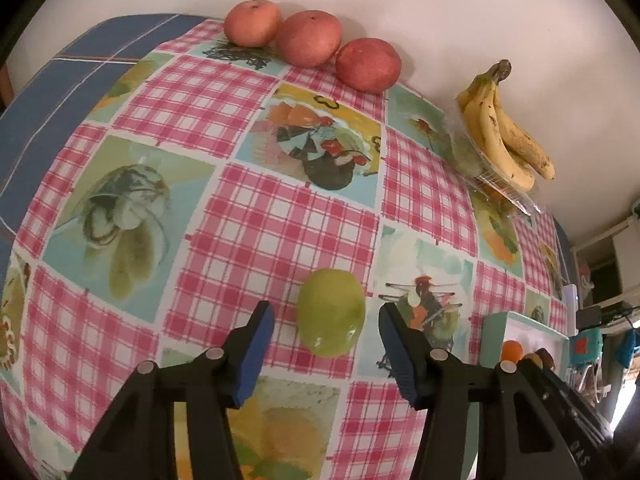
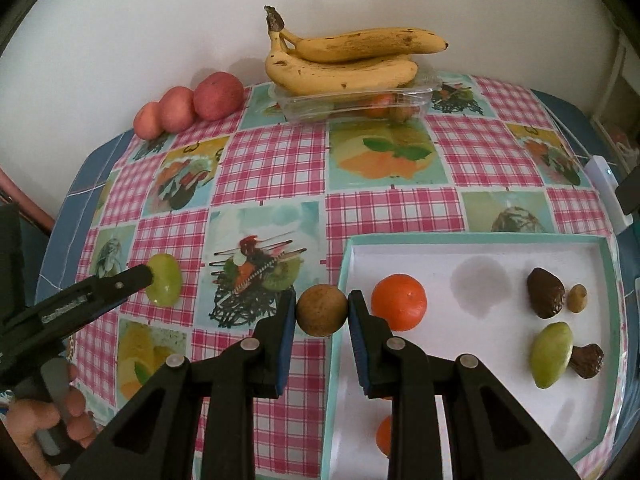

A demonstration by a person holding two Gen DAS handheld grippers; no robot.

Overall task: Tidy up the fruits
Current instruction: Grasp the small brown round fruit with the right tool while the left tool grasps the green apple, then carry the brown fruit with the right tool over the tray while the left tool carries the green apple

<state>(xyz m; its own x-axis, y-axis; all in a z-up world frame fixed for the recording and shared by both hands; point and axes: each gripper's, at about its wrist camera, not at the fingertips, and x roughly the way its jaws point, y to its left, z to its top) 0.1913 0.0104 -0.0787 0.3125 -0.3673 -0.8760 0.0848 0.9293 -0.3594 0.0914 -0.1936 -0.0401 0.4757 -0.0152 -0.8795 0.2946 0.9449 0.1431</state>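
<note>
Left gripper (image 1: pixel 326 320): jaws apart astride green fruit (image 1: pixel 331 312) on bench (image 1: pixel 256 216), centre before squeezing | Right gripper (image 2: pixel 322 310): clamping brown fruit (image 2: pixel 321 310) at tray (image 2: pixel 472 240) edge, carry inside.

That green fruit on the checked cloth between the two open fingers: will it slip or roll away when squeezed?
The green fruit looks smooth and glossy, so it may slip against the pads. Its egg-like shape suggests it could roll or pivot if only one finger of the left gripper touches first. It probably weighs little.
</note>
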